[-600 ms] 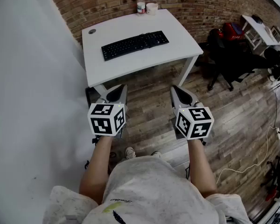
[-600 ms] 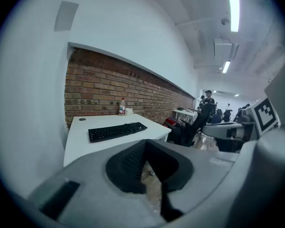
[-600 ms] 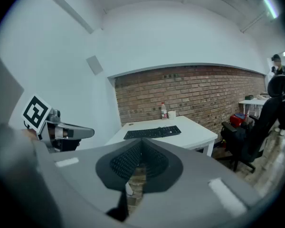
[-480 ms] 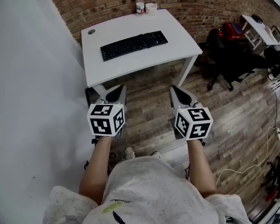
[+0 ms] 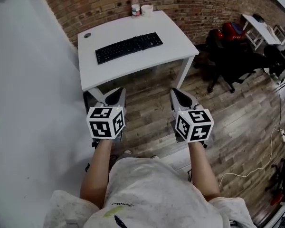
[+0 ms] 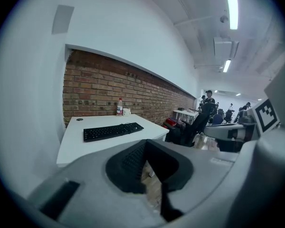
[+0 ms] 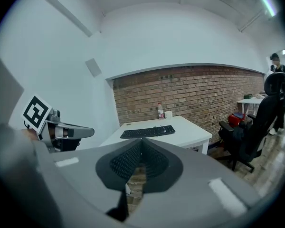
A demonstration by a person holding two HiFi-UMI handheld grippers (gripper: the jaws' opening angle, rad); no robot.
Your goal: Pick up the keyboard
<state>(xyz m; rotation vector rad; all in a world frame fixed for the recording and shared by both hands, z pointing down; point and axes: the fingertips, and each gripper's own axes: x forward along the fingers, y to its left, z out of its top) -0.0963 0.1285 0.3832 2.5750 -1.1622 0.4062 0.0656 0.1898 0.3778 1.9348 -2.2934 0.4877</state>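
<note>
Nothing is done yet: the flat black plastic keyboard (image 5: 128, 47) lies untouched on the white rectangular desk (image 5: 180, 44), well ahead of the left gripper (image 5: 115, 98) and right gripper (image 5: 181, 99), both pressed together and empty.

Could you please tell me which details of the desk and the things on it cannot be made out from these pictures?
Bottle label: too small to read in every view.
Cup contents: too small in the head view, side-on in both gripper views.
Keyboard key legends: too small in all views.
Dark round spot on the desk corner: too small to identify.
</note>
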